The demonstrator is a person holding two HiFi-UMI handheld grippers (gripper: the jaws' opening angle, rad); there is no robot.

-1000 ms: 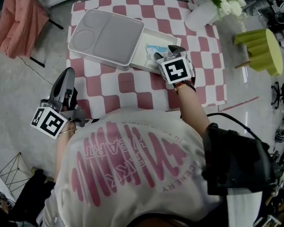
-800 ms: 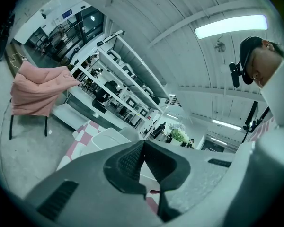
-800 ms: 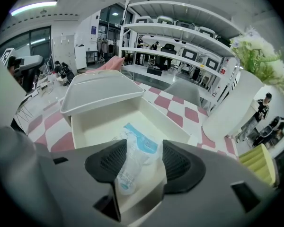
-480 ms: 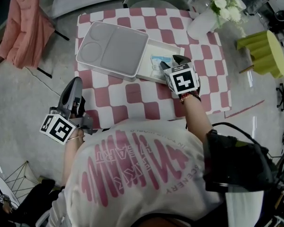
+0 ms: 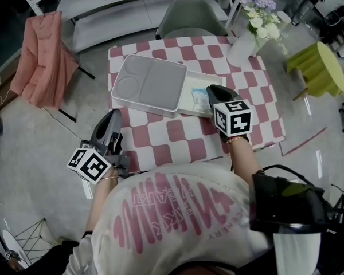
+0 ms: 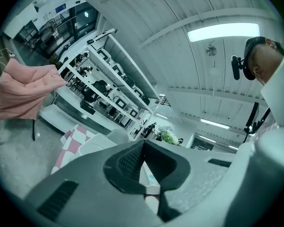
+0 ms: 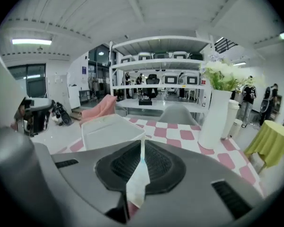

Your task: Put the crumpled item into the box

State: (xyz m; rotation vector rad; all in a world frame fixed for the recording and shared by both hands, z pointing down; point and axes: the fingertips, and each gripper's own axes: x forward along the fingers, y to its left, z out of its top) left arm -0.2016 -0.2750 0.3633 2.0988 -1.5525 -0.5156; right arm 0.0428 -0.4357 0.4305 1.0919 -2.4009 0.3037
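A white open box (image 5: 190, 112) lies on the checked table, its grey lid (image 5: 149, 85) resting against its left side. The crumpled item (image 5: 198, 98), pale blue and white, sits in the box at the tips of my right gripper (image 5: 209, 89). In the right gripper view the jaws of that gripper (image 7: 142, 150) are closing, and a thin white fold of the crumpled item (image 7: 138, 176) is pinched between the pads. My left gripper (image 5: 113, 114) hangs off the table's front left corner. In the left gripper view its jaws (image 6: 143, 148) meet with nothing between them.
A white vase (image 5: 242, 47) with flowers stands at the table's far right corner. A yellow-green round stool (image 5: 320, 67) is to the right, a grey chair (image 5: 192, 22) is behind the table, and a pink cloth (image 5: 43, 59) hangs over a chair at the left.
The head view has lifted, so the table looks farther and smaller. My right gripper has stayed at the crumpled item in the box. The left gripper has kept its place off the table's corner.
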